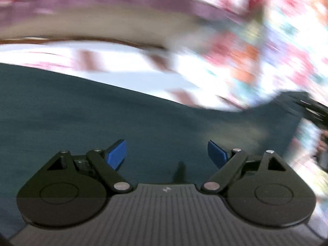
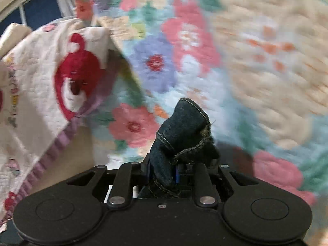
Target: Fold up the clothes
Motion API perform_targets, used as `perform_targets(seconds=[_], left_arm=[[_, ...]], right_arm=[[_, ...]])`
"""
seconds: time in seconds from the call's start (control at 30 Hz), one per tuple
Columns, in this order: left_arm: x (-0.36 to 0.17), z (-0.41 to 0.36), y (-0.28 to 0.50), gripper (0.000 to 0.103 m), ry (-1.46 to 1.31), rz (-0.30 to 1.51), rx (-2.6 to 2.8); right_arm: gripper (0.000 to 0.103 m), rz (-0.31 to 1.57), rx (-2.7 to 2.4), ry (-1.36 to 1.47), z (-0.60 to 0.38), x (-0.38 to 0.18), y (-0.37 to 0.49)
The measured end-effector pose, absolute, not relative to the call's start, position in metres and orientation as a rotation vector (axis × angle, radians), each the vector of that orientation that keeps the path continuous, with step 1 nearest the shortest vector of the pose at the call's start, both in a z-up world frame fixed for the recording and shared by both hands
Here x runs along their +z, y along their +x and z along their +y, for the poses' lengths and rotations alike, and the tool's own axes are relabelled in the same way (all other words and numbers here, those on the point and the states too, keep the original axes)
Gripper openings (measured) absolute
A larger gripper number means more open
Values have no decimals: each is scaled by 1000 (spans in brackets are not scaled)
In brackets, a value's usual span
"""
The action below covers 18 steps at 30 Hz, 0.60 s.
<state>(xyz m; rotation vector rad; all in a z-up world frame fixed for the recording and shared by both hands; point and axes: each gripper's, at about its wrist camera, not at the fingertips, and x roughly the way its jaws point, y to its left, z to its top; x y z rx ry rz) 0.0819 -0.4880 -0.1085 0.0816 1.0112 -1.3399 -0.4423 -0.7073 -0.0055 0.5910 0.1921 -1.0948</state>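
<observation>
Right gripper [image 2: 164, 172]: jaws clamped on a bunched fold of dark denim garment [image 2: 182, 127], stitched hem standing up between the fingers. Left gripper [image 1: 166, 153]: jaws wide apart, nothing between the blue pads [image 1: 116, 153], held over the garment's flat dark expanse. Beneath: floral quilt [image 2: 256, 61]. Far left: white bear-print blanket [image 2: 41, 82], purple-edged.

Right claw [image 2: 164, 172], denim [image 2: 180, 127] pinched
</observation>
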Motion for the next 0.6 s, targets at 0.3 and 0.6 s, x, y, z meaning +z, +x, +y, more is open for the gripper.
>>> perform_targets(seconds=[0.3, 0.6], left_arm=[[-134, -384, 191, 86, 220, 942, -803], [-139, -319, 240, 86, 200, 917, -584]], right_arm=[[24, 228, -842, 489, -694, 45, -350], [18, 399, -529, 479, -675, 40, -232]])
